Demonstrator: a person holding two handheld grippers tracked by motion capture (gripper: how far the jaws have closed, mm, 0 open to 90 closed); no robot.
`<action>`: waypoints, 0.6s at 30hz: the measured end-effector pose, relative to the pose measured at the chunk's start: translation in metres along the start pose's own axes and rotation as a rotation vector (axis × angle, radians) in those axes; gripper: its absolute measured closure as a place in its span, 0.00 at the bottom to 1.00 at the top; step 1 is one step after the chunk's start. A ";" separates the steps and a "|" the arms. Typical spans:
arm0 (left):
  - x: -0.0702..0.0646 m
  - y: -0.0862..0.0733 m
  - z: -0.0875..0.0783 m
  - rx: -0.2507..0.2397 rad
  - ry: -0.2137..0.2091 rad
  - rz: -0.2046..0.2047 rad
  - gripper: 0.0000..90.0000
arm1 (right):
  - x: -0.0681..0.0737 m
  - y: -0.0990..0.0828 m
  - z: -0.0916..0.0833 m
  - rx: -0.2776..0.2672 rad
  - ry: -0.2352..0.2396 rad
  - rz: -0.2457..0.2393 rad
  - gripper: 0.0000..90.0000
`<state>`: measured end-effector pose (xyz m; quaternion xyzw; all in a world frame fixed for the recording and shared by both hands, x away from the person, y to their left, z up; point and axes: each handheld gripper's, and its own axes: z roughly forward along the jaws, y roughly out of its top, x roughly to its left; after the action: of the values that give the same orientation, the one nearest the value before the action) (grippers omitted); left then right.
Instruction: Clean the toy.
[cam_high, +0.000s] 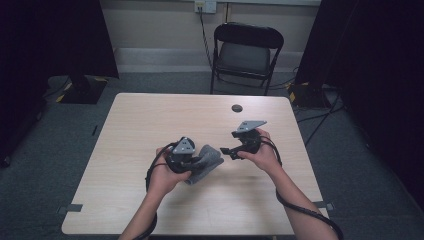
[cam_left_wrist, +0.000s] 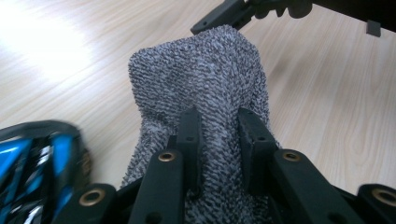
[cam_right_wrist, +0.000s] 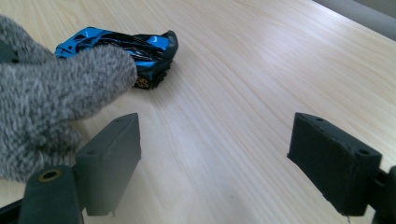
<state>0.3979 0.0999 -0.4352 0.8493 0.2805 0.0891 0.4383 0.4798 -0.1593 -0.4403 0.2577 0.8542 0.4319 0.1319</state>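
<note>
The left gripper (cam_high: 200, 162) is clamped on a grey knitted sock (cam_high: 206, 164), its jaws pinching a bunched fold of the fabric near one end, as the left gripper view shows closely. The right gripper (cam_high: 226, 150) stands with its jaws wide apart and nothing between them; it points toward the sock from the right, close to its free end but not touching it.

The sock (cam_left_wrist: 201, 88) sits near the middle of the table (cam_high: 150, 115), a little toward the person's edge. It is lifted off the wood rather than lying flat — the free end droops forward and out from the left gripper. Its long axis runs roughly from the left gripper toward the right one, that is, from left to right across the table and slightly away from the person, with the rounded free end pointing at the right gripper.

A blue and black toy car (cam_right_wrist: 135, 49) lies on the table just beside the sock, on the side toward the person's left; in the right gripper view the sock's tip (cam_right_wrist: 70, 88) overlaps it, though whether they touch I cannot tell.

As a judgement, the work looks to be at an early stage: one end of the sock is secured, the second grasp is not yet made, and the car is untouched. What seems left is for the right gripper to take the sock's free end — perhaps to open it or stretch it out.
</note>
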 end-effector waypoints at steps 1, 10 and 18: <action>0.000 0.000 0.000 0.000 0.000 0.000 0.81 | 0.000 0.000 0.000 0.000 0.000 0.000 0.18; -0.005 0.000 0.041 0.033 0.030 -0.002 0.81 | -0.016 -0.021 -0.020 -0.016 -0.014 0.038 0.18; -0.012 0.008 0.076 0.090 0.069 0.004 0.79 | -0.019 -0.042 -0.032 -0.002 -0.035 0.052 0.18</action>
<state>0.4212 0.0372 -0.4731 0.8651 0.2975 0.1065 0.3895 0.4673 -0.2119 -0.4546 0.2874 0.8443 0.4314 0.1357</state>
